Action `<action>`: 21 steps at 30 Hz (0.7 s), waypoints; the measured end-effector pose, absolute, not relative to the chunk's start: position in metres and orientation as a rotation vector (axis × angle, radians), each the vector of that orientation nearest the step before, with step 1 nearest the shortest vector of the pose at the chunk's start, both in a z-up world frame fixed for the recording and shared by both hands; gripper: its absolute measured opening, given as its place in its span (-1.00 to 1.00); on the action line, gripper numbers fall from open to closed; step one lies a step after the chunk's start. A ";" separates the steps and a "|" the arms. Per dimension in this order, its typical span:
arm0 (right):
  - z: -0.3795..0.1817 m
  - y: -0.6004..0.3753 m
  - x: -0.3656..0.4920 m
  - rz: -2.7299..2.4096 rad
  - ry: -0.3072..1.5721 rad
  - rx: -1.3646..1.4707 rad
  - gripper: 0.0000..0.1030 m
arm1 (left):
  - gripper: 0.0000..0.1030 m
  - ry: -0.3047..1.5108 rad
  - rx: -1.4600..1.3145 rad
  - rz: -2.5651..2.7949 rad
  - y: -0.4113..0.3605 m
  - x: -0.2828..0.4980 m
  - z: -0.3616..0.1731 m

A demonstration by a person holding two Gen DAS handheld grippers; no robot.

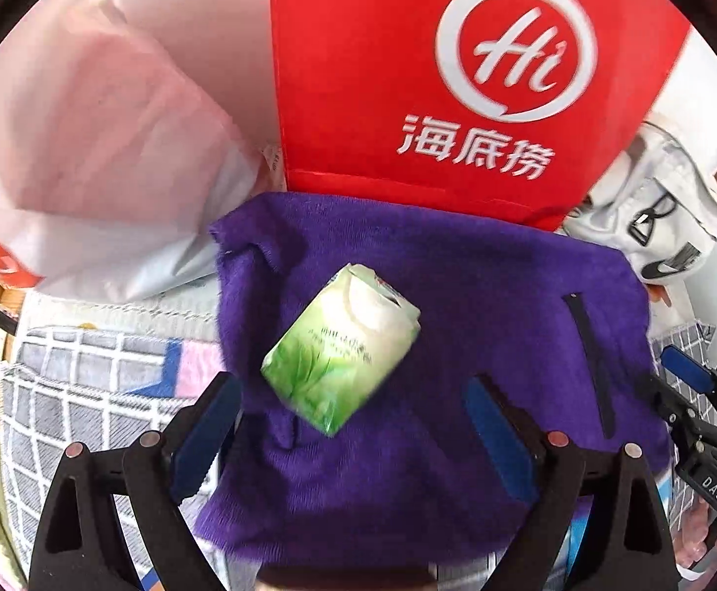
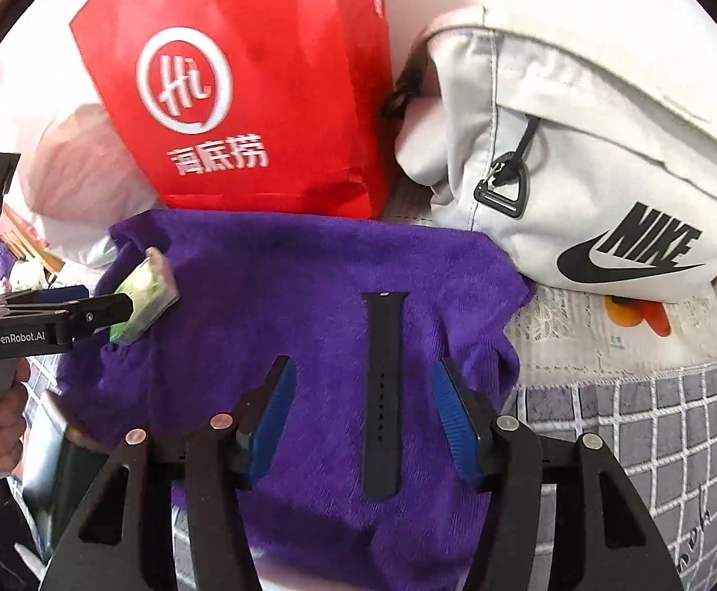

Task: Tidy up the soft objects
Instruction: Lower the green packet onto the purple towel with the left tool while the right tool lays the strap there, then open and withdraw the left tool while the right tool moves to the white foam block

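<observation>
Right wrist | purple towel (image 2: 279,295) on checked bedcover (image 2: 654,423) | red bag (image 2: 260,74) behind

You've got bright, even daylight in both views. White plastic bag (image 1: 87,147) is washed out and soft. Tissue pack (image 1: 341,347) shows motion blur. Heavy fisheye bending plus black vignette at corners. Purple towel (image 2: 309,295) has soft shadows only, no hard glare.
</observation>
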State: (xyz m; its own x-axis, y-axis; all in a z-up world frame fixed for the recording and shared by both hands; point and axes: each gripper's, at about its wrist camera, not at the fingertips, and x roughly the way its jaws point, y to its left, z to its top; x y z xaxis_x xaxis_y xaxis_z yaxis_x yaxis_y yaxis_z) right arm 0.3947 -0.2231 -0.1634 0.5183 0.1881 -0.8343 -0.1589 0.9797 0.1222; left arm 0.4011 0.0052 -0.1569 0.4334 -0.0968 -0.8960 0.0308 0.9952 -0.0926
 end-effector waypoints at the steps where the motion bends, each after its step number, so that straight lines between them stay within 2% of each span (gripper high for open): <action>1: -0.160 -0.221 0.389 0.201 1.002 0.025 0.42 | 0.81 1.110 -0.065 -0.077 0.006 0.393 -0.150; 2: -0.155 -0.219 0.383 0.194 0.991 0.019 0.54 | 0.81 1.104 -0.067 -0.076 0.009 0.387 -0.144; 5: -0.141 -0.218 0.362 0.173 0.967 0.016 0.69 | 0.81 1.080 -0.075 -0.069 0.017 0.366 -0.126; 10: -0.122 -0.208 0.320 0.172 0.964 0.005 0.70 | 0.79 1.042 -0.072 -0.033 0.032 0.326 -0.099; 21: -0.114 -0.183 0.225 0.272 0.936 -0.033 0.71 | 0.80 1.024 -0.048 0.018 0.047 0.243 -0.093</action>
